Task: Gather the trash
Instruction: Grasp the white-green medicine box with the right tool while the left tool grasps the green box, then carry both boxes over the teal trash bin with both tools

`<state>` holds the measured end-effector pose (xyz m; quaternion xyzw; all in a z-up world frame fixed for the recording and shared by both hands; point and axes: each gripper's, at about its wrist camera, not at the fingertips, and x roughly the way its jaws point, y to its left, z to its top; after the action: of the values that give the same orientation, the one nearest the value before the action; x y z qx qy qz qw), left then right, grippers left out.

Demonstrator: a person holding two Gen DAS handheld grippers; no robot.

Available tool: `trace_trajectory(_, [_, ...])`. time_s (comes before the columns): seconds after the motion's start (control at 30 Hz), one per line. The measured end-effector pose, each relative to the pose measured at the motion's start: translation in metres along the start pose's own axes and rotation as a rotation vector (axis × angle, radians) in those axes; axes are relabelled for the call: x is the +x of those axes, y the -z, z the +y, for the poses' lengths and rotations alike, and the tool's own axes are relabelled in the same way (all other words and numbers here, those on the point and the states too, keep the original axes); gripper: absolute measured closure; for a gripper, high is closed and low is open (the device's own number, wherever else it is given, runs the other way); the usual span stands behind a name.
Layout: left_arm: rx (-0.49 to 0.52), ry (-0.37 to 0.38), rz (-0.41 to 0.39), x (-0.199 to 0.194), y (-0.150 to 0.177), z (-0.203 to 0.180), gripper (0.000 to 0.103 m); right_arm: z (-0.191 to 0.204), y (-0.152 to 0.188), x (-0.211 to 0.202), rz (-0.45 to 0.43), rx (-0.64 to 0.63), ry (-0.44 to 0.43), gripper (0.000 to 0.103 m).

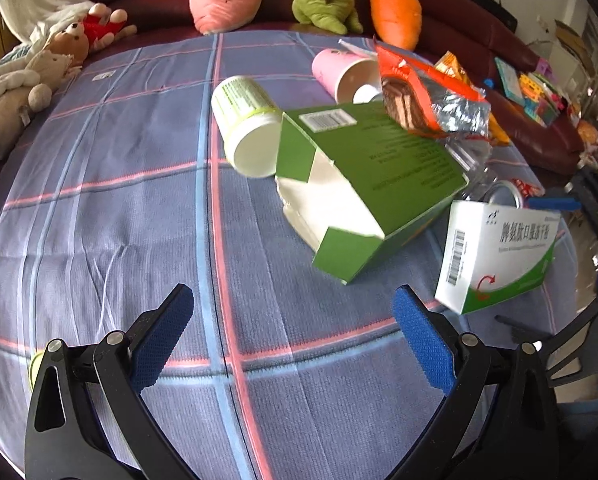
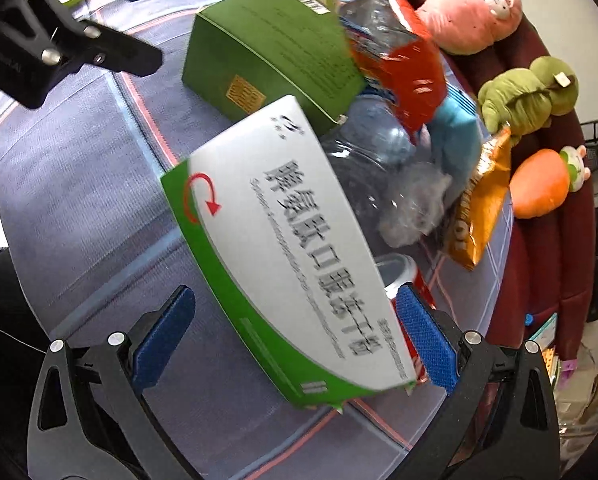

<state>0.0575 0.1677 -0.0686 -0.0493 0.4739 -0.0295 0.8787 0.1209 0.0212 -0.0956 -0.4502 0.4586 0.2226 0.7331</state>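
Our right tongs [image 2: 295, 336] gaped around the white box [image 2: 295, 240], ungripped; it could slip. Left tongs [image 1: 293, 332] hung open, empty.

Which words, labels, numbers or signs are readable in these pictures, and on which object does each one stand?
"脾氨肽口服冻干粉": large grey heading on the white and green box.
Curved red arrow sign: same box, near its green edge.
Barcodes: on that box and on the green carton; digits too small to read.
Small lines on the green carton: blurred.
Print on the white bottle, red snack bag and yellow packet: unreadable.
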Motion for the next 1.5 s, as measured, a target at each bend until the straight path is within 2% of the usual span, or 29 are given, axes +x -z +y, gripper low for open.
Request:
trace_trajectory(0.03, [0.002,0.006,-0.01,-0.001,-0.002,0.0,0.004,0.002,-0.002,0.0,0.001,0.002,-0.004,0.021])
trace_trajectory(0.17, [0.026,0.032,-0.05,-0.007,-0.015,-0.005,0.004,0.005,-0.002,-0.011,-0.011,0.052,-0.054,0.026])
trace_trajectory(0.3, [0.037,0.067,-0.058,-0.007,-0.028,-0.011,0.004,-0.01,0.005,-0.027,-0.021,0.172,-0.154,0.027])
trace_trajectory(0.43, [0.074,0.077,-0.051,0.004,-0.032,-0.027,0.004,-0.032,0.024,-0.039,-0.028,0.289,-0.199,0.027])
trace_trajectory(0.53, [0.106,0.066,-0.02,0.02,-0.03,-0.04,0.013,-0.049,0.042,-0.04,-0.023,0.385,-0.232,0.027])
trace_trajectory(0.63, [0.124,0.064,-0.002,0.033,-0.029,-0.051,0.034,-0.062,0.056,-0.03,-0.012,0.461,-0.266,0.027])
trace_trajectory(0.67, [0.13,0.068,-0.002,0.035,-0.029,-0.057,0.046,-0.066,0.058,-0.027,-0.01,0.481,-0.272,0.027])
trace_trajectory(0.7, [0.134,0.071,-0.005,0.036,-0.028,-0.059,0.062,-0.07,0.061,-0.023,-0.01,0.509,-0.281,0.027])
trace_trajectory(0.77, [0.129,0.089,-0.002,0.035,-0.027,-0.065,0.081,-0.077,0.066,-0.018,-0.012,0.544,-0.293,0.027])
trace_trajectory(0.93, [0.104,0.071,-0.024,0.016,-0.016,-0.068,0.084,-0.081,0.08,-0.022,-0.053,0.606,-0.332,0.027])
trace_trajectory(1.17, [0.104,0.074,-0.083,-0.033,-0.009,-0.08,0.085,-0.097,0.095,-0.037,-0.134,0.658,-0.348,0.027])
trace_trajectory(1.37, [0.134,0.108,-0.112,-0.058,-0.017,-0.113,0.085,-0.118,0.128,-0.049,-0.168,0.735,-0.32,0.027])
trace_trajectory(1.5, [0.21,0.147,-0.156,-0.073,-0.031,-0.156,0.085,-0.144,0.167,-0.055,-0.175,0.825,-0.281,0.027])
